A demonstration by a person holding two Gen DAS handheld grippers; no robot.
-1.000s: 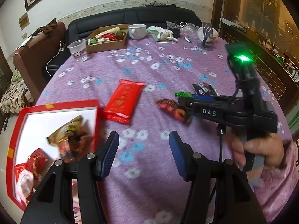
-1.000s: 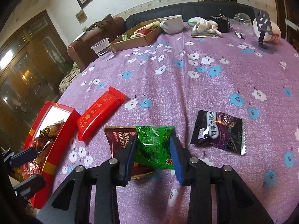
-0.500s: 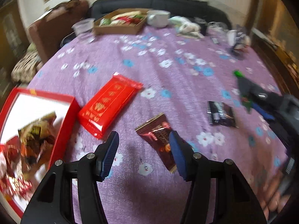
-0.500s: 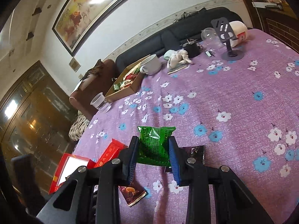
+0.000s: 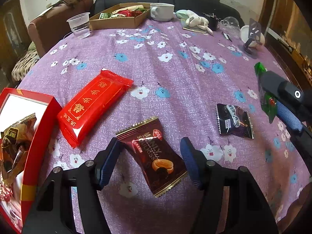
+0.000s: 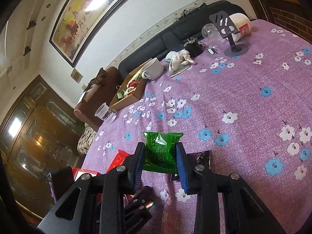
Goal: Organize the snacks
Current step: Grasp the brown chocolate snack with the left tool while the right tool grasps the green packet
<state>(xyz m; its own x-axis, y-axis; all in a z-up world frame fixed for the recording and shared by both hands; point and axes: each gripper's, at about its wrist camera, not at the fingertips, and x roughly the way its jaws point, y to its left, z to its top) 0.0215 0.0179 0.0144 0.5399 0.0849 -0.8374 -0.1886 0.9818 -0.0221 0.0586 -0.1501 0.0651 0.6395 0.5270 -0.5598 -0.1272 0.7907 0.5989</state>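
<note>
My left gripper (image 5: pixel 149 160) is open, its jaws standing on either side of a brown chocolate packet (image 5: pixel 156 156) lying on the purple flowered cloth. A long red packet (image 5: pixel 93 105) lies to its left, beside a red box (image 5: pixel 39 136) holding several snacks. A black packet (image 5: pixel 234 120) lies to the right. My right gripper (image 6: pixel 160 157) is shut on a green packet (image 6: pixel 161 148) and holds it above the table; it also shows at the right of the left wrist view (image 5: pixel 269 97).
At the far edge stand a cardboard box of snacks (image 5: pixel 119 18), a plastic cup (image 5: pixel 79 25), a white mug (image 5: pixel 161 11), a cloth (image 5: pixel 195 19) and a phone stand (image 5: pixel 253 37). A sofa runs behind the table.
My left gripper moved right and forward, from the red box to the brown packet. My right gripper lifted the green packet off the table and swung it up and right.
</note>
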